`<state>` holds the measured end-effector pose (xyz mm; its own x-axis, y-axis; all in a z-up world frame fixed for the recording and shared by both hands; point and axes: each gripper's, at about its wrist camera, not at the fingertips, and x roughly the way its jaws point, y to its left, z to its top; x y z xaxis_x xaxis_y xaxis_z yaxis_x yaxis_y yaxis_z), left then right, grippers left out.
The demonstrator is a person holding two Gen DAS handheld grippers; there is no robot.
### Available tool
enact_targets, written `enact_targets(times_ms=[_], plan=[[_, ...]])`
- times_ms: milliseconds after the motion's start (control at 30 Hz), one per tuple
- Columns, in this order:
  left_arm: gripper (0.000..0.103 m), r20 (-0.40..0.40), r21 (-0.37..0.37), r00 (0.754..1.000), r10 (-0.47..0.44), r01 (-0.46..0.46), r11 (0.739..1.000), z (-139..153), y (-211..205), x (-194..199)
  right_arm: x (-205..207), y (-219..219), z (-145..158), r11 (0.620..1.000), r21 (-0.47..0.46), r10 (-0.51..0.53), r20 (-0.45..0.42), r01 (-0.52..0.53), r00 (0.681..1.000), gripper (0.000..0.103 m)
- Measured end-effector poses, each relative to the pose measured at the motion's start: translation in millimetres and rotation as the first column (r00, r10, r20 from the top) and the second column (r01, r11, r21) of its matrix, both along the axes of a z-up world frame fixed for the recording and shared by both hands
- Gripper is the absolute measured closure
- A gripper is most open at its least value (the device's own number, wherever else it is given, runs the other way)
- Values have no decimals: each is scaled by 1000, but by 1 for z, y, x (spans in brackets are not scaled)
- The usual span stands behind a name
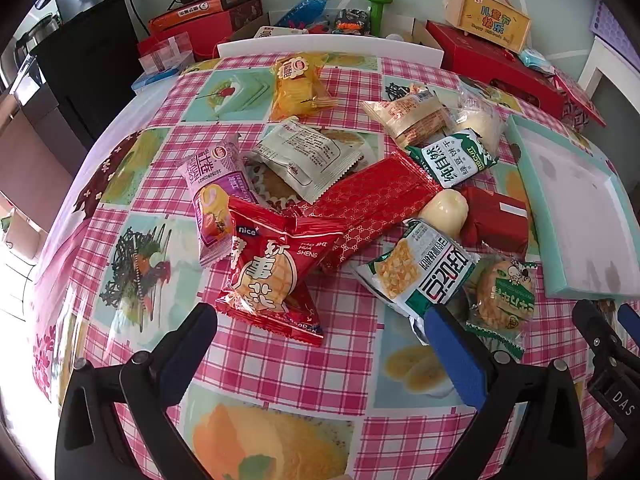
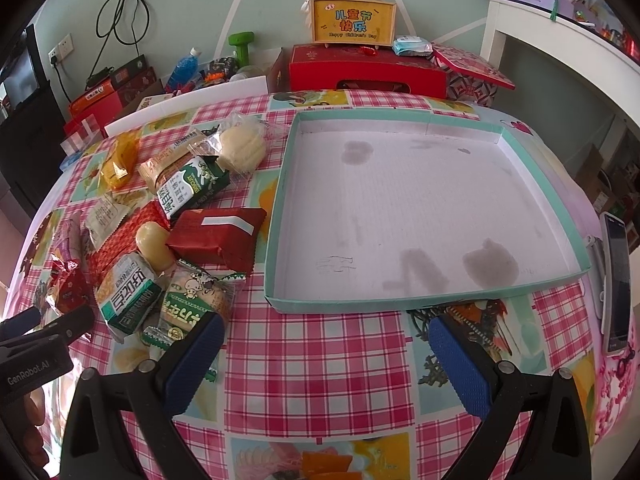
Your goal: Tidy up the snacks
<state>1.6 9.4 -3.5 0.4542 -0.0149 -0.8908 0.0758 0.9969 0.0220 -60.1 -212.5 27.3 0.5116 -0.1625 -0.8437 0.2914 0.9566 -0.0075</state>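
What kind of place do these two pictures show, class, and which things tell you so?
Probably a home dining or living room: a table under a pink checked food-print tablecloth, a pile of wrapped snacks beside a shallow teal box, and gift boxes along the wall.

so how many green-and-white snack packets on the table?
3: biscuit packet mid-pile, cracker packet nearer the fingers, round-cookie packet beside the tray. Others could be buried.

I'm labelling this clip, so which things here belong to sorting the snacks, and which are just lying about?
For the job:
- snack packets piled on the table
- teal tray, nothing in it
- left tongs and right tongs, both open

Lying about:
- phone
- yellow gift box
- green dumbbell
- blue bottle
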Motion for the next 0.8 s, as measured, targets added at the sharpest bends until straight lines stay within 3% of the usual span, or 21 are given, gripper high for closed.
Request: enact_targets(times_ms=[400,600,800], plan=[[0,-30,-42,997,71,-72,997,1,22,13,8,17,6,999,9,50,35,-51,998,0],[0,-54,-53,991,120,-123,991,-4,40,20,22,34,-12,984,144,105,-6,-103,994,1],[0,-98,-50,982,159,-164,985,-17,54,28,36,47,-30,978,181,113,-56,-102,992,4]])
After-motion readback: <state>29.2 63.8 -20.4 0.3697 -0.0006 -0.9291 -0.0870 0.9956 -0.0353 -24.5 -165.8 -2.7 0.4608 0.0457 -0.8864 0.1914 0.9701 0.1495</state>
